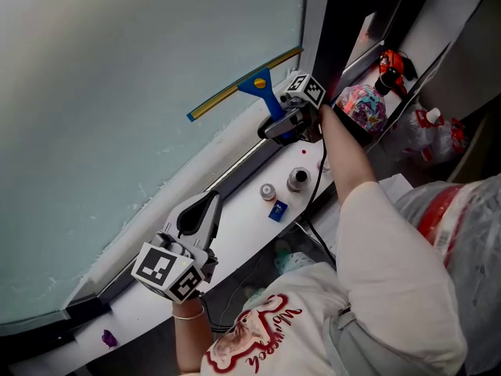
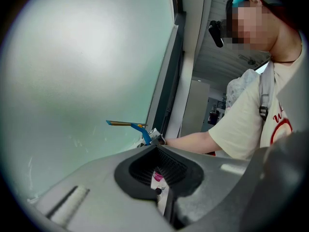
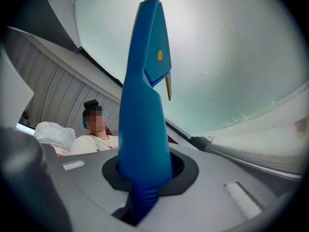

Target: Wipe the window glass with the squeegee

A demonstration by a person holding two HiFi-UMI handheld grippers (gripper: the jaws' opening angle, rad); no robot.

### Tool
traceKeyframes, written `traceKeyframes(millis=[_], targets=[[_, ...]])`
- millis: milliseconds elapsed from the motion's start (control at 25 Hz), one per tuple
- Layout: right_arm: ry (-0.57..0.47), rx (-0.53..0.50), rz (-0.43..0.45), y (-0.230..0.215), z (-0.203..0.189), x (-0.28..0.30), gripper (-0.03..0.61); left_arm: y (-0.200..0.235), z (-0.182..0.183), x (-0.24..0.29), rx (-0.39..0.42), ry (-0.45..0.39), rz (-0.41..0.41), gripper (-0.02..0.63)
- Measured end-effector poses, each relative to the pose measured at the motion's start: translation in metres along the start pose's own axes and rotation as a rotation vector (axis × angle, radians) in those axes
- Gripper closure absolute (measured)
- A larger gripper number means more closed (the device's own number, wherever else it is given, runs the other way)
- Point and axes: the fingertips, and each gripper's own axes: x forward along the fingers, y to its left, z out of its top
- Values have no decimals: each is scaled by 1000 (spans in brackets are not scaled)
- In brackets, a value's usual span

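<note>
The squeegee (image 1: 244,84) has a blue handle and a long brass-coloured blade, which lies slanted against the lower right of the frosted window glass (image 1: 117,92). My right gripper (image 1: 286,124) is shut on the blue handle, just above the sill. In the right gripper view the handle (image 3: 145,120) rises from between the jaws of the right gripper (image 3: 144,180) towards the glass (image 3: 231,47). My left gripper (image 1: 205,204) hovers over the sill further left, jaws together, holding nothing. In the left gripper view the left gripper (image 2: 161,180) points along the glass (image 2: 82,71), with the squeegee (image 2: 128,124) far ahead.
The white sill (image 1: 235,233) carries two small round pots (image 1: 268,192) (image 1: 297,179) and a small blue item (image 1: 278,210). A dark window frame (image 1: 333,22) bounds the glass on the right. Beyond it lie a colourful bundle (image 1: 362,106), a red tool (image 1: 395,65) and plastic bags (image 1: 434,131).
</note>
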Motion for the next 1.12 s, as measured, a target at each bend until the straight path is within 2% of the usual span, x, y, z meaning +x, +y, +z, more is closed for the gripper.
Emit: traceKeyframes(millis=[720, 1120], targets=[[-57, 132, -50, -34, -35, -20, 505, 4, -16, -2, -38, 30, 17, 607], [-74, 163, -63, -48, -48, -30, 508, 7, -31, 1, -67, 54, 22, 609]])
